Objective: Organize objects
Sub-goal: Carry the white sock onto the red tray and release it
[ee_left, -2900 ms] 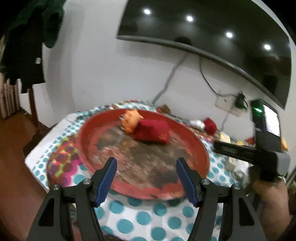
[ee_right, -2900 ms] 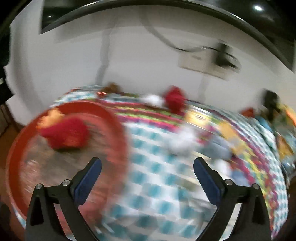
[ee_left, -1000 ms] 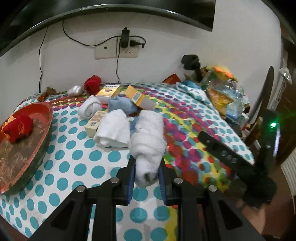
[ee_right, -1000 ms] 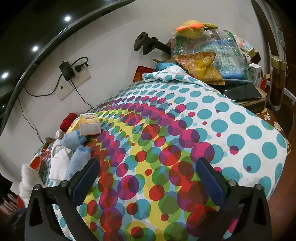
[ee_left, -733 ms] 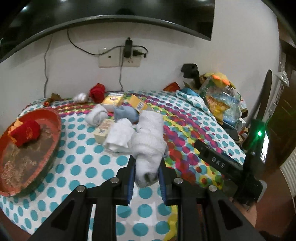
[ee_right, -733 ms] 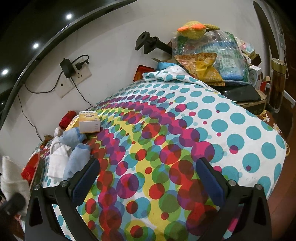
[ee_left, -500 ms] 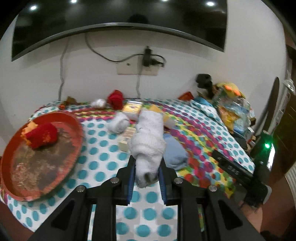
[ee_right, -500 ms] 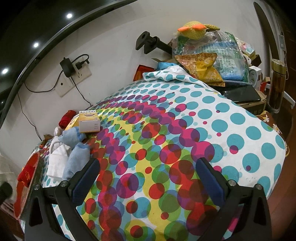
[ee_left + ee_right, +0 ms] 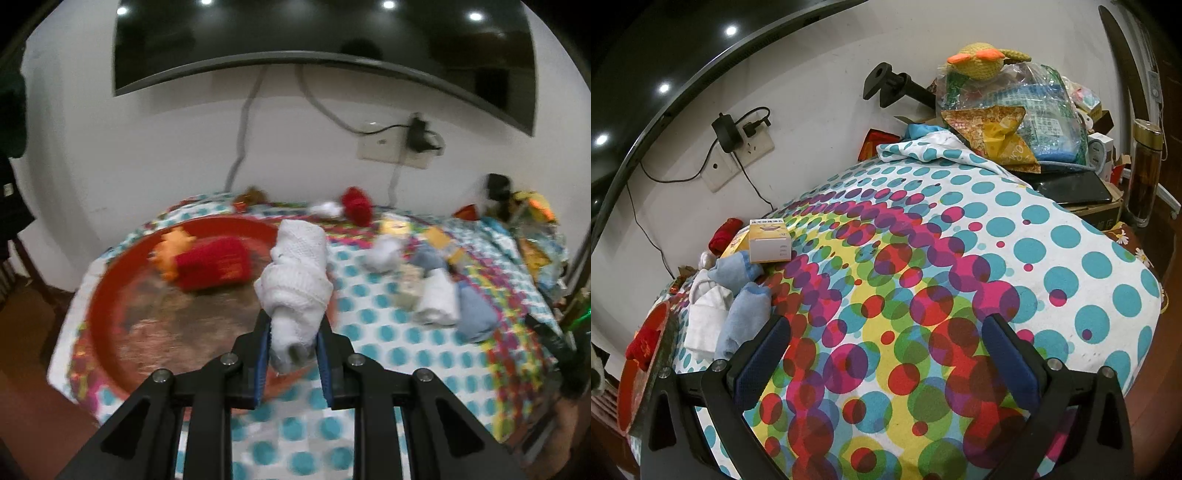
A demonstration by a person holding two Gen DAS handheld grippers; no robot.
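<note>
- Red tray [image 9: 110,295]: I see it on the table, stiff, partly filled.
- White rolled sock [image 9: 295,273]: soft, light; my left gripper [image 9: 293,363] clamps its lower end, beside the tray rim.
- Right gripper [image 9: 886,362]: wide, empty.

White-walled room with a wall-mounted television [image 9: 321,37]

A wall socket [image 9: 384,146] is seen below it; ceiling lights are reflected in the screen, above a brown floor [image 9: 26,325].
</note>
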